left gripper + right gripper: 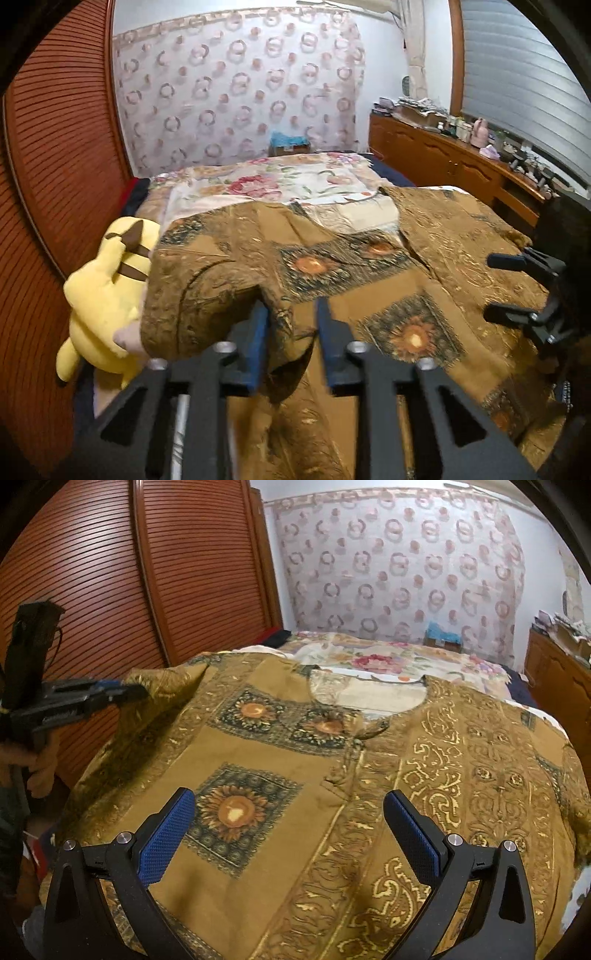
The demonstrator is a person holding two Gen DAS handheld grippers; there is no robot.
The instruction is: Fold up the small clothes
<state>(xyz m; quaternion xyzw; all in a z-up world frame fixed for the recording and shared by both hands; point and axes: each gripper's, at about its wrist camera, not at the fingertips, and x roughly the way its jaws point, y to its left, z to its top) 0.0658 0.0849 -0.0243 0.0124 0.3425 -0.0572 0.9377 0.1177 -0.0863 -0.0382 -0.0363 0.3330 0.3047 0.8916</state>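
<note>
Fold under way on the bed (424, 657): my left fingers (291, 332), partly open at lower centre of their view, have the shirt (295, 775) sleeve draped loosely between them, lifted at the shirt's left edge, whether still pinched I cannot tell. My right fingers (288, 834) hang wide open and empty over the spread shirt. Next, I judge, the sleeve must be carried inward and laid flat.

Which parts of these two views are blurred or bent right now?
Left wrist view: the left gripper and the shirt fold between its fingers smear with motion blur; the wardrobe door bows with fisheye curve. Right wrist view: the right gripper is sharp, the left gripper soft.
</note>
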